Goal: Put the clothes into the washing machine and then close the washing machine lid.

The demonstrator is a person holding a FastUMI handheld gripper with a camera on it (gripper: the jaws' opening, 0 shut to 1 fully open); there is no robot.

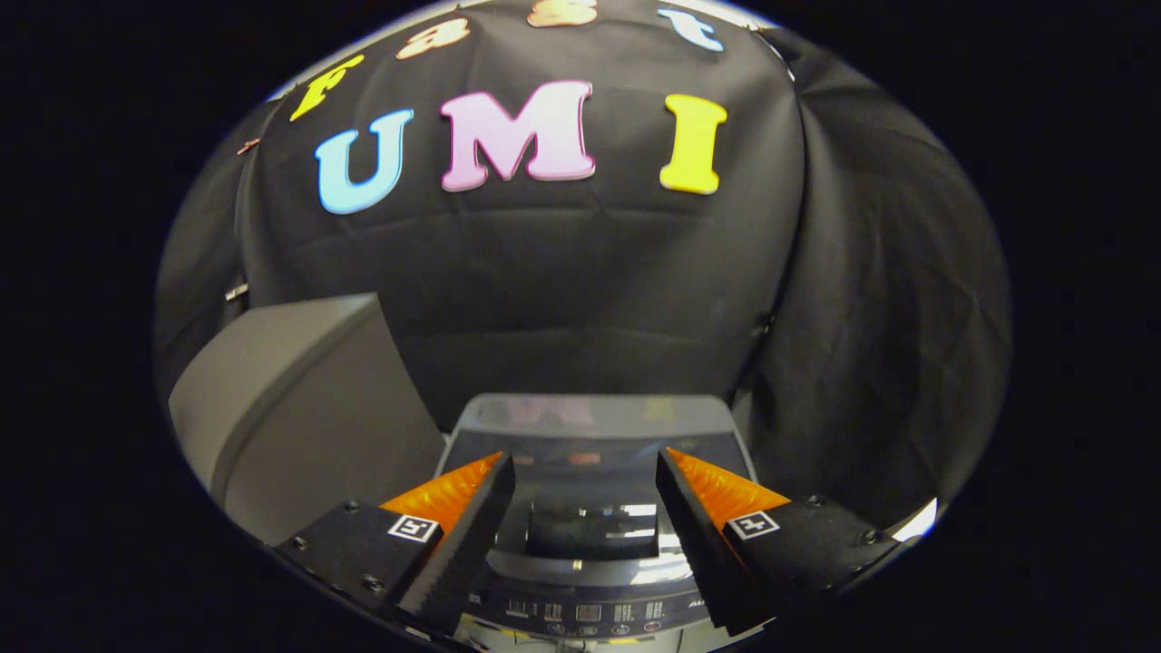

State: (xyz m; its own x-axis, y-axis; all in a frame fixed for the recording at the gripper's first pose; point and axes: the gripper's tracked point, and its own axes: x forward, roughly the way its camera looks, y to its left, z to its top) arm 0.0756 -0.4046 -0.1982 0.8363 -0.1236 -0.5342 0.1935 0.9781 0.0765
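Item 1, nearest: gripper (pixel 585 472), lying along the lower centre of the frame. Its two fingers are standing well apart, released, with nothing between them and nothing touching either one. The left finger (pixel 458 544) and right finger (pixel 703 544) are each being cut off at their bases by the lower edge of the view.

Item 2, just below and between the fingers: control panel (pixel 580 615) of the washing machine, curving across the bottom centre. Its buttons and markings are showing too small to make out, and both fingers are covering its outer ends.

Item 3, just beyond the panel: washing machine (pixel 590 426), a top-loader, sitting in the lower centre. The lid (pixel 594 413) is appearing as a glossy, partly see-through pane catching reflections; whether it is lying shut or raised cannot be told. The drum opening (pixel 590 531) is showing dark between the fingers, its contents hard to read.

Item 4, lower left of the frame, beside the machine: grey box-shaped object (pixel 299 408), tilting in the view, its lower part running out of sight.

Item 5, farthest: black cloth wall (pixel 562 272), hanging in folds across the middle and right of the frame.
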